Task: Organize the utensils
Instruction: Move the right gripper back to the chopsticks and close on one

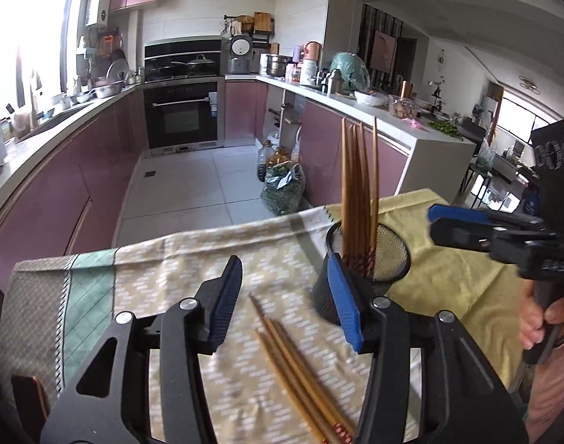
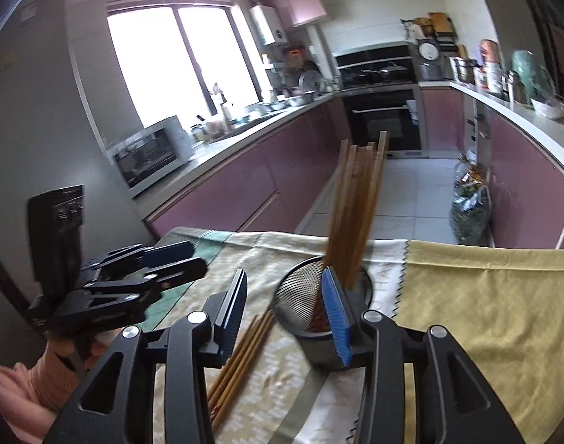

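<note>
A desk (image 1: 448,281) draped in patterned and yellow cloths fills the lower part of both views. A black mesh holder (image 1: 378,259) is seen at about 1 o'clock in the left wrist view, upright, with a bundle of wooden chopsticks (image 1: 359,185) standing in it and leaning slightly. The left tongs (image 1: 285,303) are tilted down over the cloth, their jaws apart and nothing gripped; loose chopsticks (image 1: 296,370) are laid flat on the cloth between and below them, toward 6 o'clock. The right tongs (image 2: 285,314) are angled downward too, jaws apart and empty, the blue pad just in front of the holder's rim. At 3 o'clock, a hand (image 1: 544,318) is wrapped around the right handle.
</note>
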